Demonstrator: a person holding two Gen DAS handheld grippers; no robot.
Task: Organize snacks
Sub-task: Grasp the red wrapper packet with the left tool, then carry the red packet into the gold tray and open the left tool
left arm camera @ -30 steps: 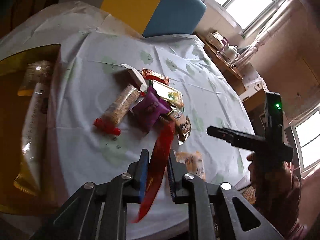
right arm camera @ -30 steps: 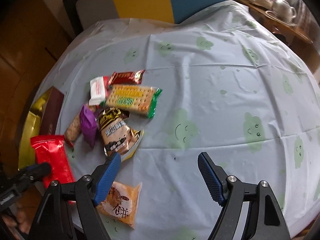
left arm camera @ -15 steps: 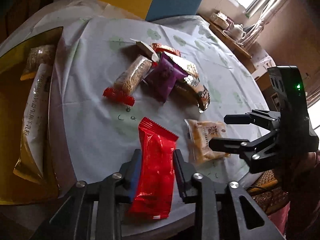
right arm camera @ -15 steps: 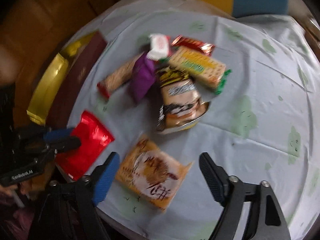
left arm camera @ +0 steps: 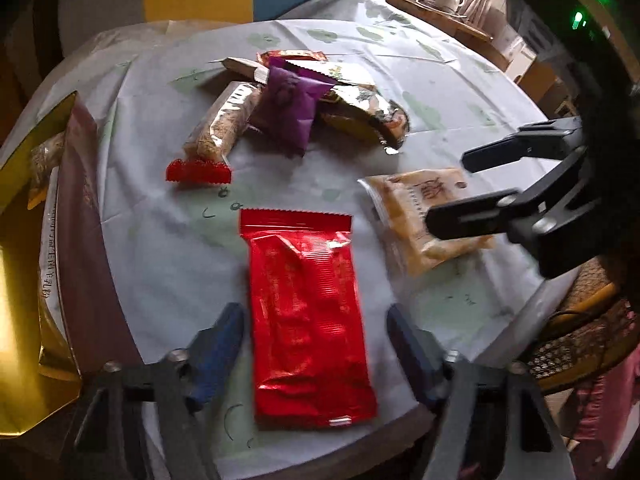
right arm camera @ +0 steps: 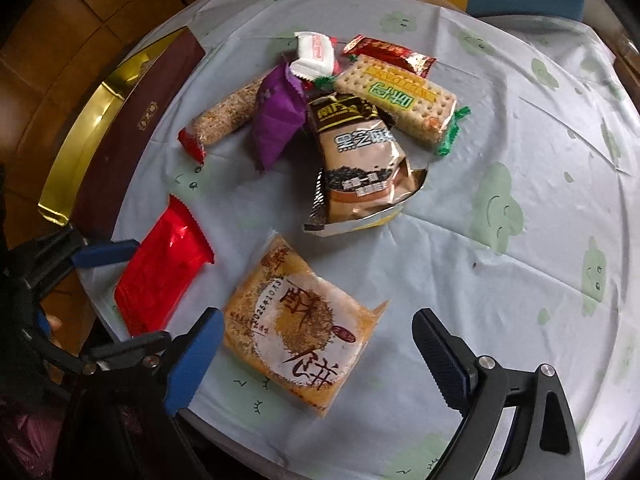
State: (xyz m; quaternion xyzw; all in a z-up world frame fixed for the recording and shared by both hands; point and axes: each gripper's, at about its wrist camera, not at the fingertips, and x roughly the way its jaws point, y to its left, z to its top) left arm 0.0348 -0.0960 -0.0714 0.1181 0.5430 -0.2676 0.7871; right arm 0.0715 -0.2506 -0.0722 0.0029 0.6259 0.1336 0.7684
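The red pack (left arm camera: 310, 316) lies flat near the surface (right arm camera: 500, 280) edge between the wide-apart left tongs (left arm camera: 316, 344), likely set apart from the pile. The right tongs (right arm camera: 316, 356), also apart, straddle the pastry pack (right arm camera: 298, 332), seemingly lined up to grasp it.

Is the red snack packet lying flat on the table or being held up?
Lying flat. The red packet rests on the tablecloth, between the open left tongs.
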